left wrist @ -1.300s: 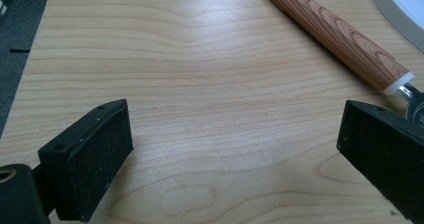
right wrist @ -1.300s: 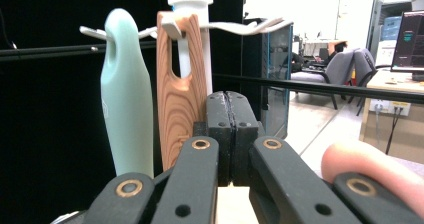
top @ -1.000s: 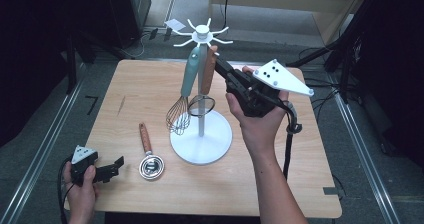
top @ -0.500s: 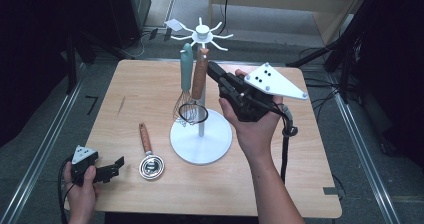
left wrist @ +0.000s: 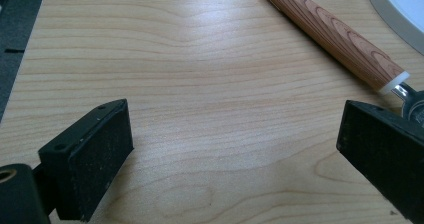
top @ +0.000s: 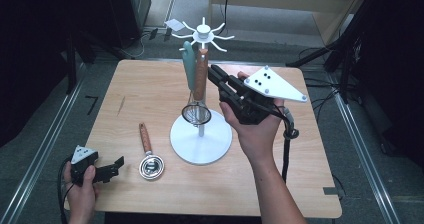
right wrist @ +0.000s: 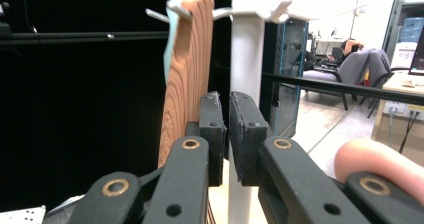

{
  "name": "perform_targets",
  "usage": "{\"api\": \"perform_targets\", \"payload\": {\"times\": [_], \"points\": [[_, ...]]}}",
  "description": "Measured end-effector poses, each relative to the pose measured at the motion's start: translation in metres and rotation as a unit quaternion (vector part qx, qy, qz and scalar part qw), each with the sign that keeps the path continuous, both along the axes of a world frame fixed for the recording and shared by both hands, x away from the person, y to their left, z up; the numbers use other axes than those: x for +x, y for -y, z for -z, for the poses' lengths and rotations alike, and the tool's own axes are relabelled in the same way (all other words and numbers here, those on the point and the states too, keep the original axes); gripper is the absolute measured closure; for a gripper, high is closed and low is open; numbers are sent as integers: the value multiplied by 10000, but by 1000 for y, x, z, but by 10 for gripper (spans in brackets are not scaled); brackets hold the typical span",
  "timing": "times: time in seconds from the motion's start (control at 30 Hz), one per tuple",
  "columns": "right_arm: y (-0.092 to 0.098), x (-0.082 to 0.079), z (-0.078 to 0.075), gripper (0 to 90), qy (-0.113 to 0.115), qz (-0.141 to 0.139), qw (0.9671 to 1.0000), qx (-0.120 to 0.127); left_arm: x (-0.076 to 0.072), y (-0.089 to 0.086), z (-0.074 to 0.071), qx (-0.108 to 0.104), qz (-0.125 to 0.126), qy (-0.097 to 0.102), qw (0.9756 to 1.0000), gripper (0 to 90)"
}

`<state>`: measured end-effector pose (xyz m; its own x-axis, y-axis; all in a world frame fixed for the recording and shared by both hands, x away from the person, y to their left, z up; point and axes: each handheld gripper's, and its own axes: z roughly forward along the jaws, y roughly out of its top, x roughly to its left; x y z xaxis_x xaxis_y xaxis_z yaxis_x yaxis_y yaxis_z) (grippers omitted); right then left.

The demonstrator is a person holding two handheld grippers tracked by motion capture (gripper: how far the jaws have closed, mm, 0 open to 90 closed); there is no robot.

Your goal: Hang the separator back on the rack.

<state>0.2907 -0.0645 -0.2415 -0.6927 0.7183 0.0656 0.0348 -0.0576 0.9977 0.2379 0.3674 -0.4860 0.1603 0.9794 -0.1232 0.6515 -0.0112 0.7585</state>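
Wooden bench [top: 150, 89]: whisk [top: 199, 84] hangs by its handle from the white rack [top: 202, 91], evidently for storage. Right claw [top: 215, 75], nearly closed and empty, sits just beside it. Left claw [top: 116, 165] rests open near the strainer [top: 149, 156]

A light wooden table [top: 150, 94] is occupying the frame's centre. A white rack base [top: 201, 144] is standing just below centre. A wood-handled strainer [top: 148, 154] is lying at lower left, beside the base. The left gripper [top: 117, 165] is resting at the lower-left edge.
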Motion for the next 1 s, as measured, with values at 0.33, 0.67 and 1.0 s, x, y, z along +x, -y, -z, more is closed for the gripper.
{"api": "perform_targets", "payload": {"times": [0.33, 0.67, 1.0], "points": [[14, 5, 26, 783, -163, 214, 9996, -132, 0, 1, 0, 34, -60, -2, 10000, 43], [30, 9, 52, 752, -316, 422, 9984, -220, 0, 1, 0, 43, -72, -4, 10000, 50], [54, 11, 90, 695, -507, 809, 9941, -508, 0, 2, 0, 67, -47, -25, 10000, 52]]}}
